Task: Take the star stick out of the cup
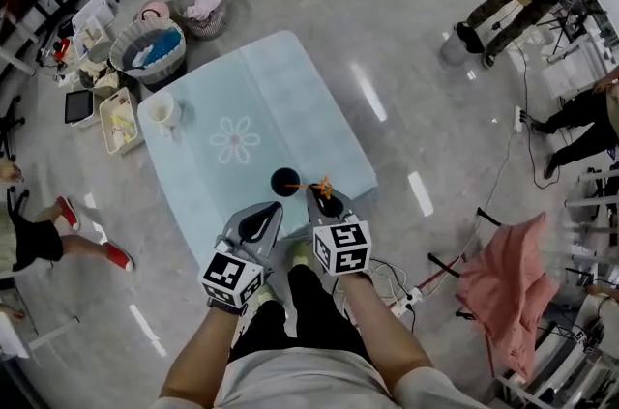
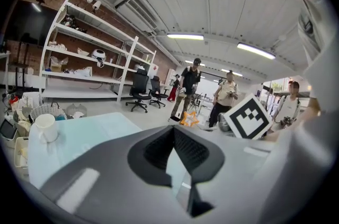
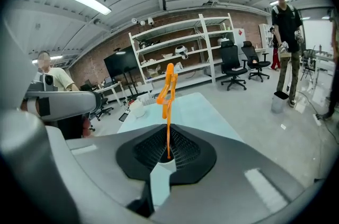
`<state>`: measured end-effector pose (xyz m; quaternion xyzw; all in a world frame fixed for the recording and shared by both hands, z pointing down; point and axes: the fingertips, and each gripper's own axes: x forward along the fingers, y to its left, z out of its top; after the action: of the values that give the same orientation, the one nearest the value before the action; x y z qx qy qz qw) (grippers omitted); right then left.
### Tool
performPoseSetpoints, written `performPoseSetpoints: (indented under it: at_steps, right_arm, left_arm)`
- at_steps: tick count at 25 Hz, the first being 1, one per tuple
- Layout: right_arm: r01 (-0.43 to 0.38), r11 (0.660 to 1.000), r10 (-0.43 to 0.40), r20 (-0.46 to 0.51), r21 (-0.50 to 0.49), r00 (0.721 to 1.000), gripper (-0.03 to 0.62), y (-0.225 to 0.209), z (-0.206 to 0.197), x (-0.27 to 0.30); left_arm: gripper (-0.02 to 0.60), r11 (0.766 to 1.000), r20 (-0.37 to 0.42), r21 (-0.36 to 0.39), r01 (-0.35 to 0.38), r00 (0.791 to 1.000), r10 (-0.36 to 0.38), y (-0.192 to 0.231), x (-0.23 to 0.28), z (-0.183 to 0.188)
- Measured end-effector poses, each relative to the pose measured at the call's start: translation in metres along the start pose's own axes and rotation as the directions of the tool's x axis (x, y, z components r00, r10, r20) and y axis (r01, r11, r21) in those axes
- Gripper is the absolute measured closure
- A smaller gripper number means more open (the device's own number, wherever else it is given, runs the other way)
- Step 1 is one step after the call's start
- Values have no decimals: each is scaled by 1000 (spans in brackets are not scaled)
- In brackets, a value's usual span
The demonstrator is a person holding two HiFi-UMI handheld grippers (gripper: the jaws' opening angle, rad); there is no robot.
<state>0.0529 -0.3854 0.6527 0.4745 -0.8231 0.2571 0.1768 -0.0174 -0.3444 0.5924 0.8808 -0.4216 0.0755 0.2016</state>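
Both forearms reach forward over the near edge of the pale blue table, the right gripper pinching the thin orange star-topped stick just right of the round black cup, while the left gripper, jaws pressed together on nothing, hovers near-left of that cup.

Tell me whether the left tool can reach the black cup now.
Probably yes: the left tool sits just short of the black cup with only bare tabletop between. The right tool, holding the star stick, is off to the cup's right. Left jaws are together, so open first.
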Motion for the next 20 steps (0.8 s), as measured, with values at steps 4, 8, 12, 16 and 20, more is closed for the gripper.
performPoseSetpoints:
  at_steps: [4,8,12,16,20]
  right_arm:
    - [21,1000,-21,54,-3,998,568,6,17,-25]
    - [42,999,-41,96,-16,995,568,13,33,-49]
    - [55,998,-51,130,-28,990,568,24,43,-66]
    - [67,997,-60,167,-39,984,568,34,61,-87]
    - [68,996,-55,209,-58,976,568,53,81,-106]
  left_arm:
    - [575,1000,20,13,19,1000,-19,-12,-13,8]
    - [575,999,32,25,29,999,-29,-21,-25,16]
    - [575,999,41,35,26,999,-27,-24,-40,23]
    - [575,999,42,41,29,999,-31,-28,-51,35]
    - [575,998,53,52,29,998,-31,-28,-67,50]
